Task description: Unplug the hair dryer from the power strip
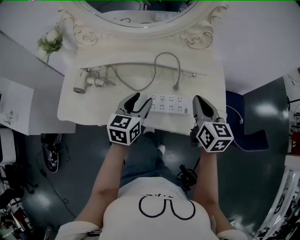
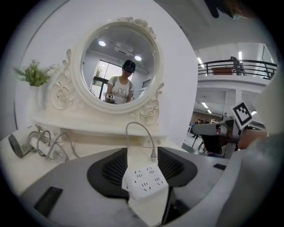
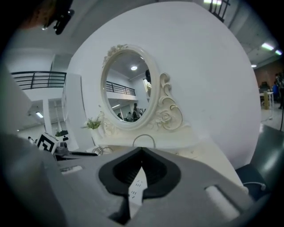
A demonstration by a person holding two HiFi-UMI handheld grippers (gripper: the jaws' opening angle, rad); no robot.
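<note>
Standing against a white wall: cream dressing table [image 1: 93, 108] with carved oval mirror [image 1: 140, 10]. Left gripper [image 1: 142, 101], jaws spread, nothing between them, at the table's front edge. Right gripper [image 1: 200, 105], jaws clenched, empty. White power strip [image 1: 168, 103] between the grippers. Hair dryer [image 1: 82, 82] at table's left; its cord [image 1: 166, 55] loops rightward, plug [image 1: 176, 86] lying free just beside the strip.
</note>
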